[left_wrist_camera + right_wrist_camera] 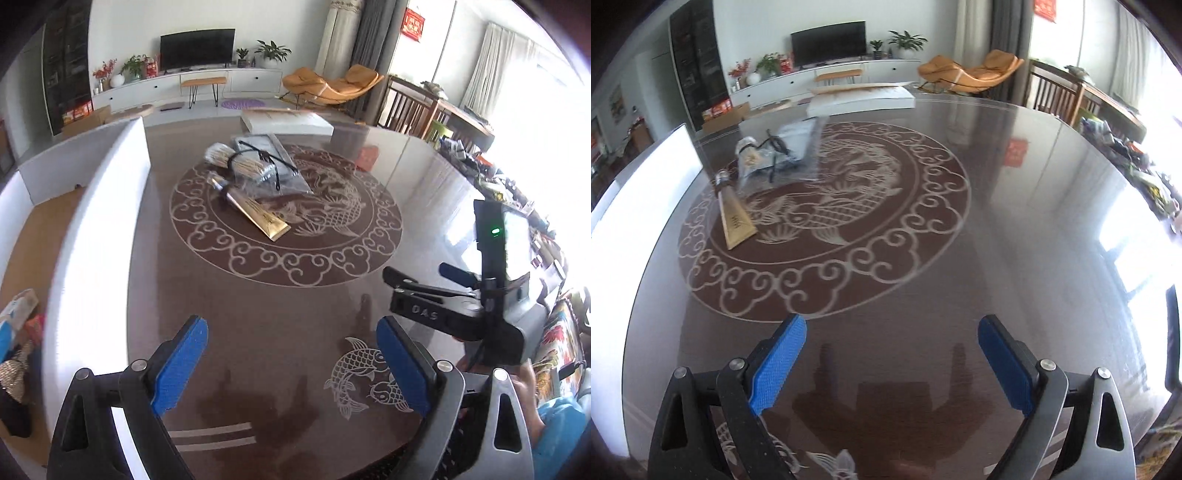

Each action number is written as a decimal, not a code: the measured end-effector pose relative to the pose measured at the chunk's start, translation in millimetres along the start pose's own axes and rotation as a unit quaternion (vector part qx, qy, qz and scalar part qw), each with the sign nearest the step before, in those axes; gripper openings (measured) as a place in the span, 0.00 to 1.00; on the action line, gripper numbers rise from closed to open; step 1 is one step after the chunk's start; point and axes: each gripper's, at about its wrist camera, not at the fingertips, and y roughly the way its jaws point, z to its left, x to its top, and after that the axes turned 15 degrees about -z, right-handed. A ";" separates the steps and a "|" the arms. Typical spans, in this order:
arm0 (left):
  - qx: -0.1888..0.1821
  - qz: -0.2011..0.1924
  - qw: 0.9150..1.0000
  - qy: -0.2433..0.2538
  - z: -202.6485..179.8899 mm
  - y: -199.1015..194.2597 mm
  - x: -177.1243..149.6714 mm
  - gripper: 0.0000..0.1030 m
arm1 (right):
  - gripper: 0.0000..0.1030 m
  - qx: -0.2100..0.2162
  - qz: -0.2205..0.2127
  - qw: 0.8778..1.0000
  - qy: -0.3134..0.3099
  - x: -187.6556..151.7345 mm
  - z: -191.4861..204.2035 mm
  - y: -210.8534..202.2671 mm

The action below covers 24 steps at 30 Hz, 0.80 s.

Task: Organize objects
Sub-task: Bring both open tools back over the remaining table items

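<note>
A small pile lies at the middle of a dark glossy round table (pixel 258 306): a gold tube (pixel 258 216), a bundle of thin sticks in clear wrap (pixel 236 162), black-framed glasses (pixel 266 162) and a grey plastic bag (pixel 273 162). The pile also shows in the right wrist view, with the gold tube (pixel 735 218) nearest and the grey bag (pixel 801 147) behind. My left gripper (pixel 291 363) is open and empty over the near table edge. My right gripper (pixel 892 365) is open and empty, well short of the pile; it also shows in the left wrist view (pixel 424 284) at right.
A white panel (pixel 99 206) stands along the table's left side. A white box (pixel 288 122) sits beyond the far edge. Cluttered shelves (pixel 498 177) run along the right. A TV, plants and an orange lounge chair (pixel 332 83) are at the back.
</note>
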 end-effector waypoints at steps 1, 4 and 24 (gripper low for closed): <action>0.009 0.004 1.000 0.005 -3.7 12.0 -4.4 0.91 | 0.92 -0.007 -0.006 1.000 0.005 -2.3 -7.1 -1.2; 0.048 0.015 0.999 0.019 -4.6 42.4 -15.8 0.91 | 0.92 -0.023 -0.004 0.999 0.023 -8.5 -18.4 -3.8; 0.105 0.014 0.994 0.010 15.2 85.4 -28.1 1.00 | 1.00 -0.053 0.013 0.997 0.051 -14.9 -29.6 4.7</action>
